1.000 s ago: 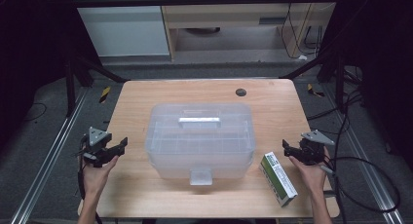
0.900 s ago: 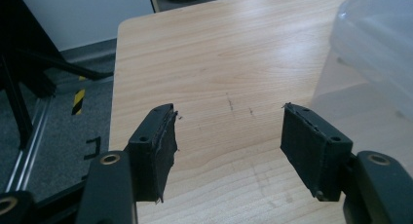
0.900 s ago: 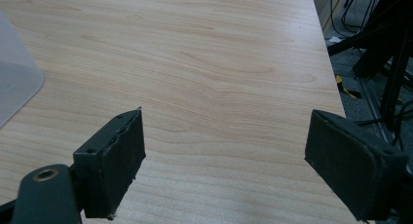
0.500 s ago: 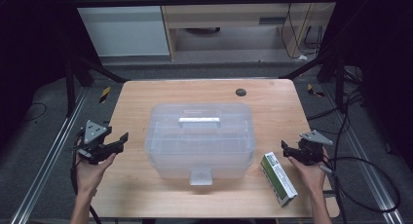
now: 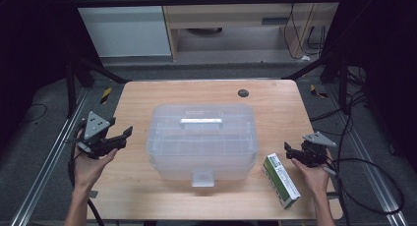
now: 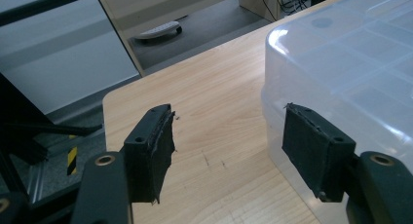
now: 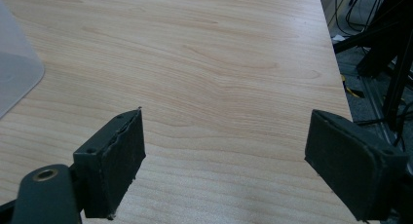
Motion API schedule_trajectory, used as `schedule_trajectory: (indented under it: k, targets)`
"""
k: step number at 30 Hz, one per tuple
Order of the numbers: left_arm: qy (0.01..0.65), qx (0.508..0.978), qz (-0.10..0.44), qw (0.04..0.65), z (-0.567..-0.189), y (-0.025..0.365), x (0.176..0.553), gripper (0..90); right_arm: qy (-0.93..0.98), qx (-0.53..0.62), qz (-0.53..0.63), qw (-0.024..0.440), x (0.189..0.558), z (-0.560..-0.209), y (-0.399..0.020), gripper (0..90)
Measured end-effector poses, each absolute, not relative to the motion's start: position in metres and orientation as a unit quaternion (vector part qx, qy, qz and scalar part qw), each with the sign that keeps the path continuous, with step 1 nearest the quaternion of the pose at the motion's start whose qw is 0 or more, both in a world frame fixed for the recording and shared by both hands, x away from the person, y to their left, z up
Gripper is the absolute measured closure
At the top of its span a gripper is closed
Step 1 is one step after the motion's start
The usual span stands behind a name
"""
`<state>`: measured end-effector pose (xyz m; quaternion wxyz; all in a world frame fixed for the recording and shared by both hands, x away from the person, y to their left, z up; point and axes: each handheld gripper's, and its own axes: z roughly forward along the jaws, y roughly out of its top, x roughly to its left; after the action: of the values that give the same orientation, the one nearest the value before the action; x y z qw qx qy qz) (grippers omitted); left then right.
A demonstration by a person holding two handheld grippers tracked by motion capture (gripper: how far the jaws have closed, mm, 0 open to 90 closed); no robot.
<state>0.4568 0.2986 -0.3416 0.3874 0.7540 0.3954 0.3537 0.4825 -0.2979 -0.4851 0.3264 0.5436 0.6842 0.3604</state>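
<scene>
Storage box [image 5: 202, 140], a translucent lidded container with a white handle on top and a front latch, was seen at the centre of the high view, resting on the wooden table [image 5: 147, 96]. No change was found in it against the pictures from a second and half a second before; lid and latch were placed as they had been. At the lower right of that view a green and white carton [image 5: 281, 180] lay flat beside the box, apart from it, likewise unmoved. The left gripper [image 5: 117, 138], at the left of the frame, had been shifted slightly outward and toward the table's left edge, its jaws spread with nothing between them, the box wall lying just behind one pad [image 6: 315, 151] in the left gripper view. The right gripper [image 5: 292, 153], released and empty, had been kept near the carton's upper end. From this it was judged that handling had not yet begun and that an approach was being set up.
</scene>
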Motion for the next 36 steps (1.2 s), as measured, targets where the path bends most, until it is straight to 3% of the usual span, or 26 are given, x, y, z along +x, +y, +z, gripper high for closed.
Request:
schedule_trajectory:
  k: [36]
  targets:
    - [0.253,0.843,0.365,0.304,-0.297,0.223,0.448,34.7,0.686,0.546,0.358,0.320,0.483,-0.487,-0.301,14.1]
